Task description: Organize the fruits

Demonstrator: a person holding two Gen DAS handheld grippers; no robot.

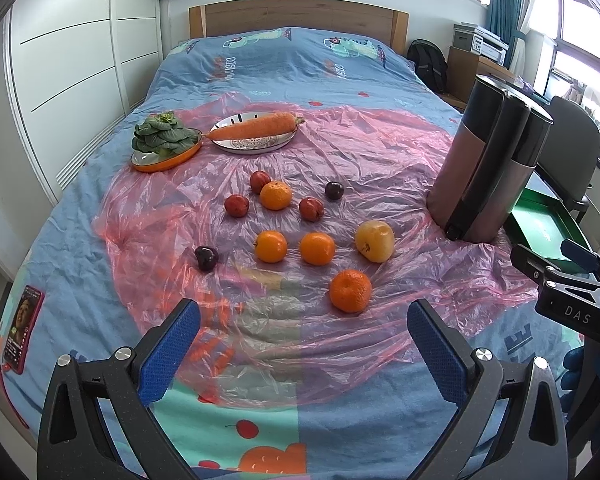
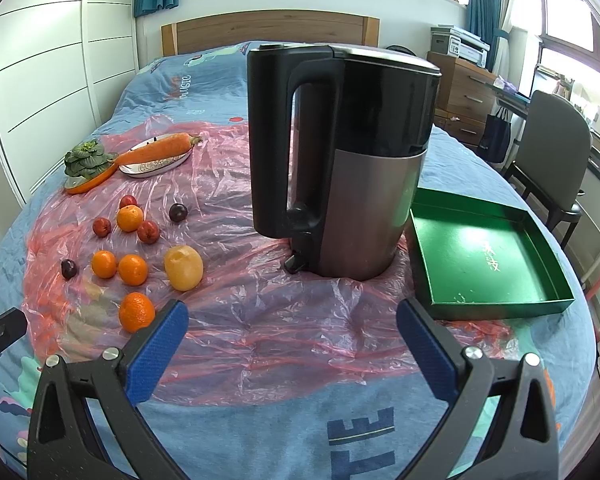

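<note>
Hovering released over the bed [image 1: 100,240], both tongs, left [image 1: 304,344] and right [image 2: 292,344], are gripping nothing. Oranges [image 1: 317,248] are lying left of the kettle [image 2: 364,184].

Left gripper [image 1: 304,330] held wide open above pink plastic sheet [image 1: 380,152]. Round oranges [image 1: 350,290] lay scattered near pale yellow apple [image 1: 374,241], small red fruits [image 1: 311,209], dark plums [image 1: 206,258]. Steel-and-black electric kettle [image 1: 486,160] stood right, beside green shallow box [image 1: 540,232].

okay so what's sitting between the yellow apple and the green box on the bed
The electric kettle stands between the yellow apple and the green box, on the pink plastic sheet. The right wrist view shows it best.
</note>
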